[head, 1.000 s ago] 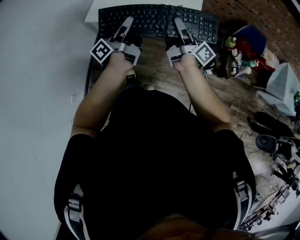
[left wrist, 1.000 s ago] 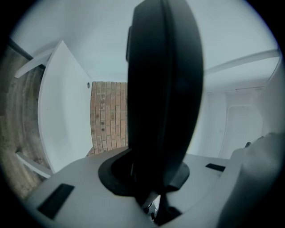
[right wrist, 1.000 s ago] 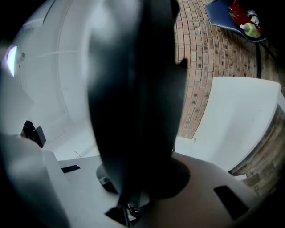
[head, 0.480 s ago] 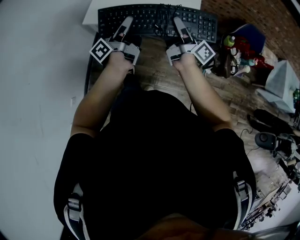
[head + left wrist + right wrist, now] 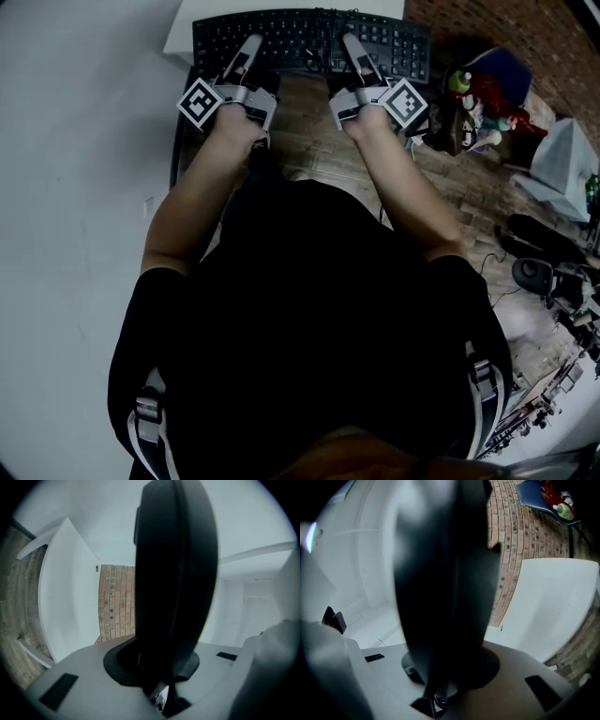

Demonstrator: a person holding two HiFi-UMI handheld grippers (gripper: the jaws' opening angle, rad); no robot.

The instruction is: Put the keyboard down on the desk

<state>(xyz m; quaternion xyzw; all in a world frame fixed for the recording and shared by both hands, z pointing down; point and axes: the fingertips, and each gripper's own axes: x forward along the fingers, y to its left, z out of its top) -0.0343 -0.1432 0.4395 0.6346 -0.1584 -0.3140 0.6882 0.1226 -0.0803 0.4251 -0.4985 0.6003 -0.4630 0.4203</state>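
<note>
While both hands are stretched out ahead of the person, the black keyboard (image 5: 314, 37) sits crosswise at the top of the head view, gripped along its near long edge. The left gripper (image 5: 251, 44) has hold of it left of the middle, and the right gripper (image 5: 352, 42) right of the middle. Each one's marker cube (image 5: 200, 101) faces up beside the wrist.

In the left gripper view the keyboard (image 5: 176, 573) appears edge-on as a dark slab, and that gripper's fingers (image 5: 79, 667) are closed tight on its edge, one on each face. The right gripper view shows the same – the grey fingers (image 5: 525, 667) pinch the slab (image 5: 445, 573) between their black pads, with no gap on either side.

The keyboard's far part overlaps the corner of the white surface (image 5: 180, 42), while its near edge juts out over the wooden floor (image 5: 309, 141). Whether it touches the surface I cannot tell.

A brick wall (image 5: 487, 23) runs behind – to the right of the right gripper, a heap of colourful toys (image 5: 483, 103) lies on the floor.
</note>
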